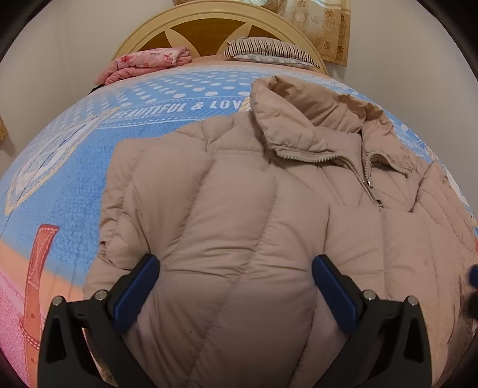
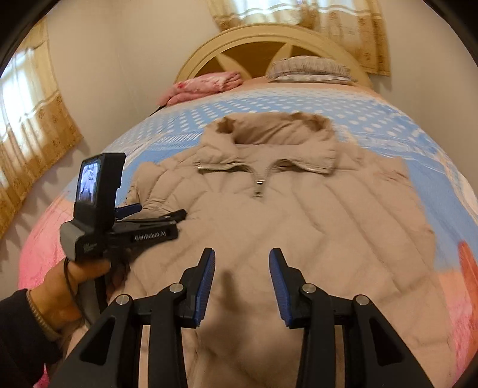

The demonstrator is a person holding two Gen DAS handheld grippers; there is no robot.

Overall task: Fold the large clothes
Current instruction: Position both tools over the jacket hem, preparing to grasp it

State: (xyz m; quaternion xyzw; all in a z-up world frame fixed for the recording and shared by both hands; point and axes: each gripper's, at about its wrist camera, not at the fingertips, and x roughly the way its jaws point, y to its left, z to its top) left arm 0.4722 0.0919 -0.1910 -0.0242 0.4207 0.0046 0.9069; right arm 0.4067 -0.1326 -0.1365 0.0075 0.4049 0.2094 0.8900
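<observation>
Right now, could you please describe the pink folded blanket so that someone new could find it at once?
Start at the rounded cream headboard at the far end of the bed. Just below it sit two things: a striped pillow on the right and the blanket on the left. The blanket is the only pink, flowered bundle, loosely folded, well apart from the beige puffy jacket.

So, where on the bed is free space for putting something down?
Bare bedsheet lies left of the puffer jacket, and between its hood and the striped pillow. The pink blanket crowds the head's left corner.
</observation>
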